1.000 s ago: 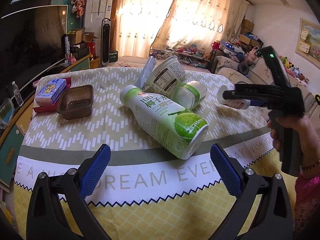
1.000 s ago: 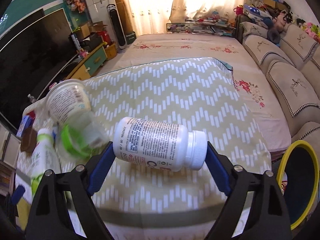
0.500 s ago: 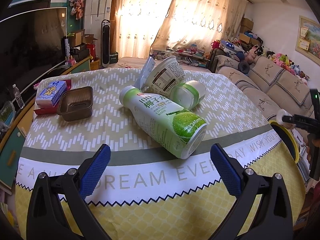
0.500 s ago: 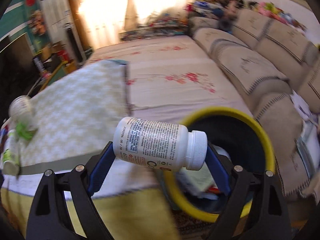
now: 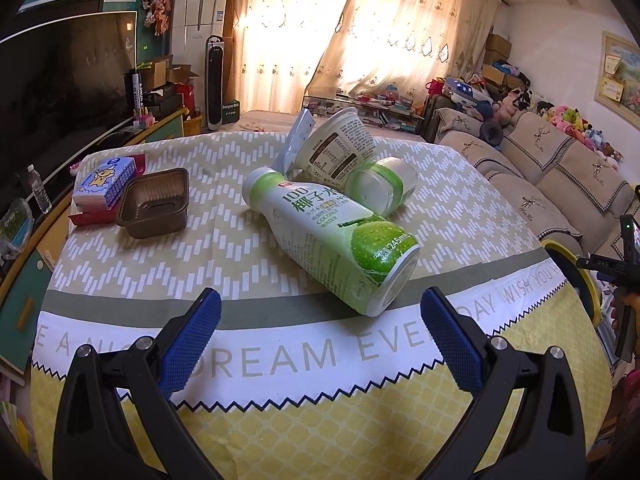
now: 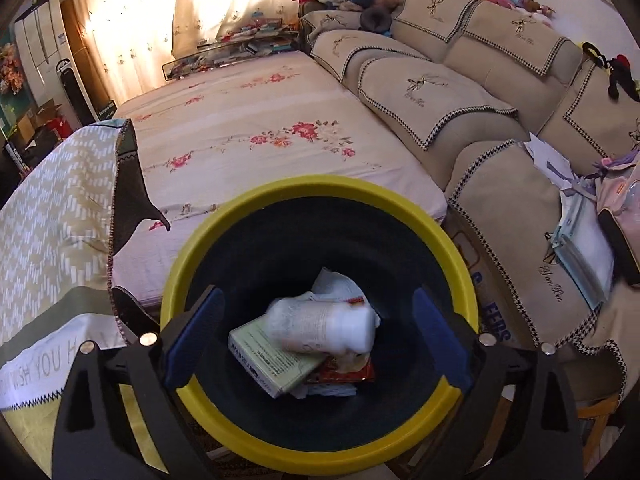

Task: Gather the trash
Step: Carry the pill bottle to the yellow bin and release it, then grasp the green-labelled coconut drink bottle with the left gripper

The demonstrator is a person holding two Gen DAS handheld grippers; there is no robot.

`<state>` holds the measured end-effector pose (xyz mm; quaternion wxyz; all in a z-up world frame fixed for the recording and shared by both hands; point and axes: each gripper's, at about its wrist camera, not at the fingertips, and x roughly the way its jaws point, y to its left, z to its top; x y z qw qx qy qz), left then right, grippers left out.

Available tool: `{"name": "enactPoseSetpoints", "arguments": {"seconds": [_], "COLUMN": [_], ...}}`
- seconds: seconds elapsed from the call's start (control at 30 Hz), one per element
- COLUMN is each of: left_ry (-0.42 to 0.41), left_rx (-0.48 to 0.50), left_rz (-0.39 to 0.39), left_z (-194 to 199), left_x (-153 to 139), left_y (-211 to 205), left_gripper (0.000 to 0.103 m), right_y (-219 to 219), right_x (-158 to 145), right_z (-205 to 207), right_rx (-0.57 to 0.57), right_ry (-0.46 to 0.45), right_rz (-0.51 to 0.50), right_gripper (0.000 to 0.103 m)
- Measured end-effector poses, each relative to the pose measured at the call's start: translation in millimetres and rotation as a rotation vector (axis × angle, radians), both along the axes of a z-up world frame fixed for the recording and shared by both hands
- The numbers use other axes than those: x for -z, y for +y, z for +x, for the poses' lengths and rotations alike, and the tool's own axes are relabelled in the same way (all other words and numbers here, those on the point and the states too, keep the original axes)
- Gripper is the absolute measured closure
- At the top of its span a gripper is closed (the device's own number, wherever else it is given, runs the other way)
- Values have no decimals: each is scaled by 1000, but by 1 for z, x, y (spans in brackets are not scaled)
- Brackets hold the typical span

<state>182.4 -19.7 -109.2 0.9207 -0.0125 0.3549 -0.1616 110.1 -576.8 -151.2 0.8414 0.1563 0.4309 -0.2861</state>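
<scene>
My right gripper [image 6: 316, 336] is open and empty above a yellow-rimmed black bin [image 6: 320, 188]. A white pill bottle [image 6: 324, 326] lies blurred inside the bin on a pale green box [image 6: 272, 360] and wrappers. My left gripper [image 5: 320, 340] is open and empty over the table's front edge. Just beyond it a green coconut water bottle [image 5: 332, 240] lies on its side. Behind it lie a white paper cup [image 5: 340, 148] and a small clear jar [image 5: 384, 186]. A brown plastic tray [image 5: 154, 202] sits at the left.
A blue tissue pack [image 5: 106, 180] lies on a red item left of the tray. The bin's rim [image 5: 576, 276] shows off the table's right edge, beside the tablecloth [image 6: 44, 208]. A floral mattress [image 6: 256, 128] and a beige sofa [image 6: 480, 100] lie behind the bin.
My right gripper carried the pill bottle from over the table to above the bin, then opened; the bottle dropped into the bin. The left gripper stayed still.
</scene>
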Motion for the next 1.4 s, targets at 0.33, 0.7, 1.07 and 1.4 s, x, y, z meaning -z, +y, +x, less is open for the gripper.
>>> {"name": "enactPoseSetpoints", "arguments": {"seconds": [0.33,0.7,1.07,1.4], "left_ry": [138,207,106,110], "left_rx": [-26,-280,-393,-297], "left_rz": [28,18,-77,19], "left_z": [10,48,25,42], "left_x": [1,18,6,7], "left_y": [-30,-46,19,7], "left_gripper": [5,6,21,12], "right_y": [23,43,52,62], "right_x": [-2,-4,-4,-4], "right_z": [5,20,26,29], "right_rx": [-91,-212,-252,-277], "right_ry": [-58,-121,-145,-139], "right_rz": [39,114,147,145], "right_gripper": [13,13,12,12]}}
